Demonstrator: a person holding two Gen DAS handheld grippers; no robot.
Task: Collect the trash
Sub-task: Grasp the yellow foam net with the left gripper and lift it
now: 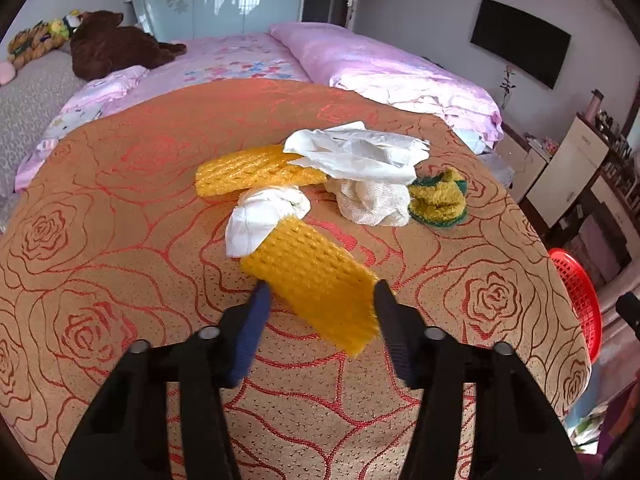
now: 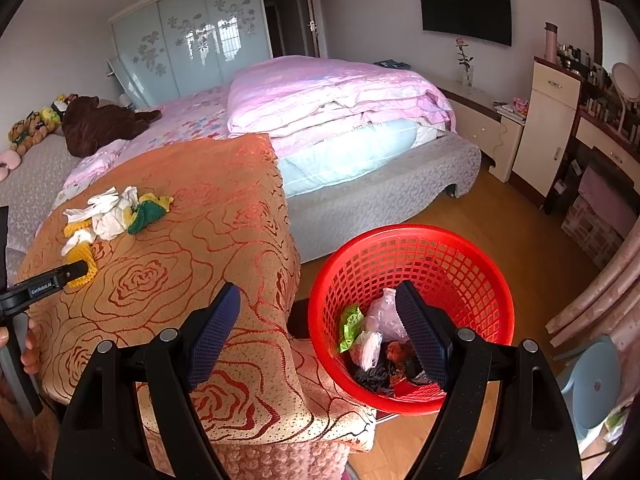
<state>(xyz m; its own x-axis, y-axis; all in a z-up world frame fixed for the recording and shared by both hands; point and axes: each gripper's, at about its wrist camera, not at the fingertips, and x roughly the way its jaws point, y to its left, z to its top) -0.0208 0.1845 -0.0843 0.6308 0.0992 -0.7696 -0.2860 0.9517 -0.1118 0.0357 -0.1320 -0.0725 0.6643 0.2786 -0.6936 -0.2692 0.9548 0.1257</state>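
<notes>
Left gripper [image 1: 320, 296] pinching yellow foam net [image 1: 316, 280] near front edge of tabletop [image 1: 120, 208]; right gripper [image 2: 320, 312] spread, empty, above red basket [image 2: 460, 240] on floor, already holding some trash; tissues [image 1: 356, 152], second net [image 1: 256, 168], green-yellow cloth [image 1: 438, 200] left mid-tabletop

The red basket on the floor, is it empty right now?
No. In the right wrist view the red basket already holds crumpled trash, including green, white and dark pieces, at its bottom.
</notes>
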